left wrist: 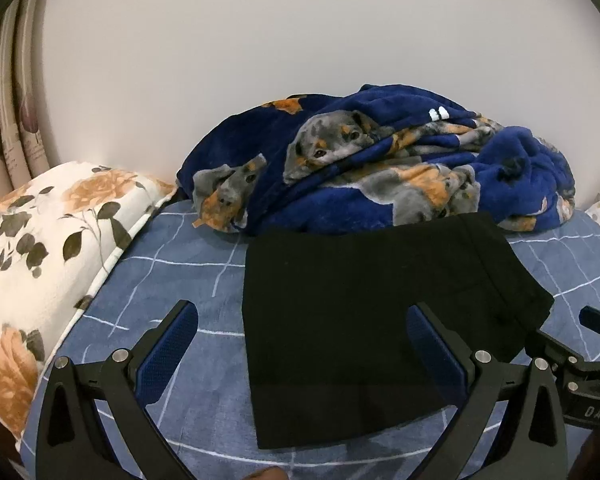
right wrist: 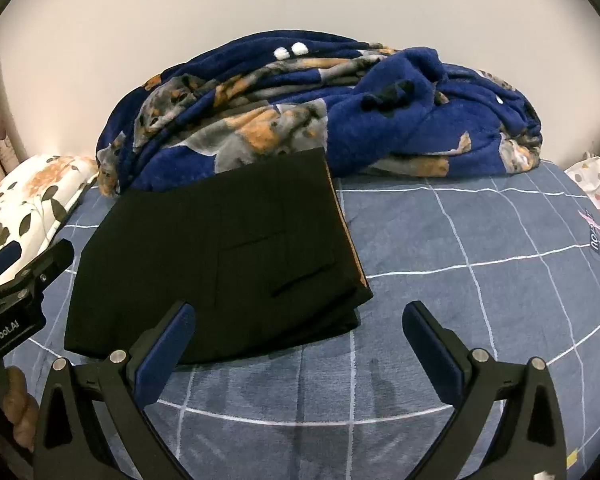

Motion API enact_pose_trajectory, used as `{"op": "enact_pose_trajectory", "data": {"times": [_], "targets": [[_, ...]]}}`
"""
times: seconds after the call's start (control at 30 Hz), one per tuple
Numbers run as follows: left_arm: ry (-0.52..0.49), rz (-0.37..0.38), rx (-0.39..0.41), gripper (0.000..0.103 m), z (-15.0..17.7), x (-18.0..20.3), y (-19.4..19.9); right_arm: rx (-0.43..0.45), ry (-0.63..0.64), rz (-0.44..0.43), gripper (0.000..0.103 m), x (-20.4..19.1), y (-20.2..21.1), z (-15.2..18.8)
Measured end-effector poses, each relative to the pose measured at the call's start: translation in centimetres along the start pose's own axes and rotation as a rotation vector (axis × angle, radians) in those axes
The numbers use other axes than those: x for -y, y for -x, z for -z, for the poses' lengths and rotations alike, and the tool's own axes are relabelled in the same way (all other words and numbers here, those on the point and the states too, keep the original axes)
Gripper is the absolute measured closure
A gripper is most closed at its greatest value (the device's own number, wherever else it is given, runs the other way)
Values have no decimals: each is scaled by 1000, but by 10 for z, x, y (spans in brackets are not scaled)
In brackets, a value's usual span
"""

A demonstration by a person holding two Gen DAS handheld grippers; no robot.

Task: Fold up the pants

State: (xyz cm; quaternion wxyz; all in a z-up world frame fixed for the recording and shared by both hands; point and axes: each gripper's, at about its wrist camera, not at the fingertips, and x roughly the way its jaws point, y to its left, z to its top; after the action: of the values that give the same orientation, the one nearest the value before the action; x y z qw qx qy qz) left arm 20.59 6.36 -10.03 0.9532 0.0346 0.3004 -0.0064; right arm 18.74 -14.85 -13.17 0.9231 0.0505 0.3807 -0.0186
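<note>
A home bedroom: a bed (right wrist: 460, 240) with checked blue sheet, floral pillow (left wrist: 40, 240), heaped dog-print blanket (left wrist: 380, 160) (plush), and curtain (left wrist: 8, 120) by a plain wall.

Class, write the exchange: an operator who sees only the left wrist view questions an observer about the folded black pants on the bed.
Operator: Any detail on the top face? Mine shows plain black.
Observer: Yes, the black pants show a pocket slit in the right wrist view.
Operator: And is the right gripper holding anything?
Observer: No, the right gripper is open, beside the pants' tan-edged corner, above the blue checked bedsheet.
</note>
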Motion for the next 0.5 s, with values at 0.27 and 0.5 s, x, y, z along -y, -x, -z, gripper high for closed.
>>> {"op": "enact_pose_trajectory", "data": {"times": [0.27,0.5], "targets": [[5,9,-14,0,2,-2,-5,-8,6,0,0,-3,-2,4],[10,11,-21,0,3,-3,-6,-13,1,0,0,-3,-4,5]]}}
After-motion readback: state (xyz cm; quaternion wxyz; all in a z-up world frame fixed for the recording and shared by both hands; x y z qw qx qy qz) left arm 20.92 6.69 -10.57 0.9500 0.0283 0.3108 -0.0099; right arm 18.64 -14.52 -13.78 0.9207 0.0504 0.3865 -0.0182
